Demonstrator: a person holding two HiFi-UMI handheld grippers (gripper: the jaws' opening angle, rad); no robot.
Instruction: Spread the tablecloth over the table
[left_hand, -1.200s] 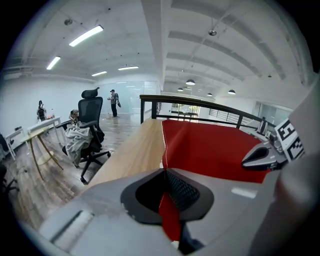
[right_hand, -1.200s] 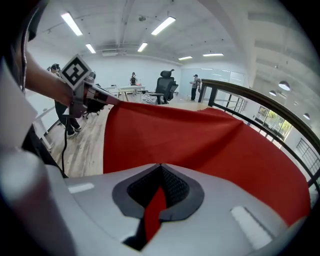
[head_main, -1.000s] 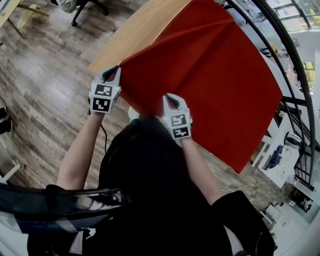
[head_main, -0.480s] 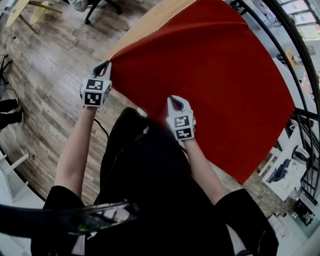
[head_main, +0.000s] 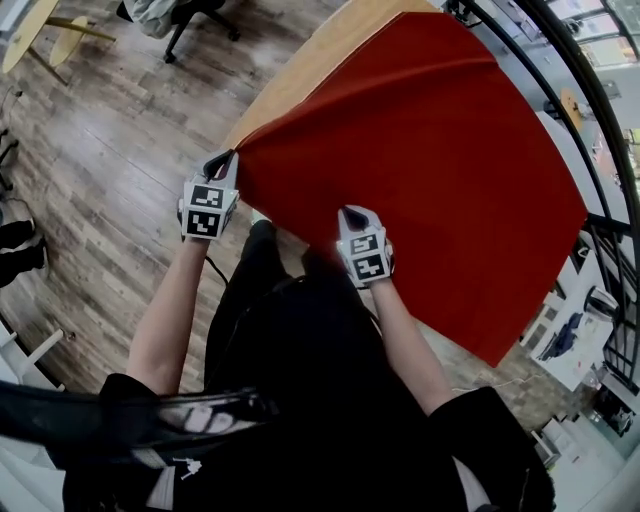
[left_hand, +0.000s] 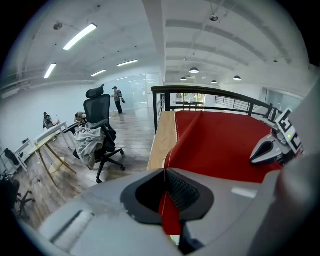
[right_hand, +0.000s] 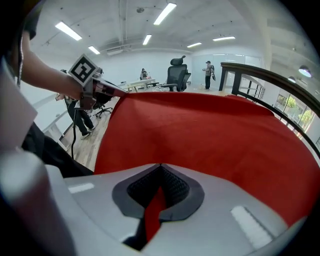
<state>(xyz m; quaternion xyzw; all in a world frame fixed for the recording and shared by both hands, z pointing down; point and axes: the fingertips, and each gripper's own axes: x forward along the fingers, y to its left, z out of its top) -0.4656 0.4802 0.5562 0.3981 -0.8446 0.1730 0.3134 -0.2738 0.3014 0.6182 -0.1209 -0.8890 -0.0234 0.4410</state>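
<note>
Head view: left gripper (head_main: 224, 162) and right gripper (head_main: 352, 213) clamped shut on near edge of tablecloth (head_main: 430, 150). Lies lower than a moment ago, table (head_main: 300, 80) nearly covered.

Plain red tablecloth (head_main: 430, 150); light wood table (head_main: 300, 80); grey-brown plank floor (head_main: 110, 150); left gripper (head_main: 222, 159), right gripper (head_main: 352, 213) white, black-white square markers.

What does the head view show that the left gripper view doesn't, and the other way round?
Only the head view shows the person's arms and dark clothes, and the marker cube on the left gripper. Only the left gripper view shows ceiling lights, a far-off standing person, and the left gripper's jaws pinching the red cloth's edge up close. Both show the red tablecloth, a bare strip of the wooden table, and the right gripper.
</note>
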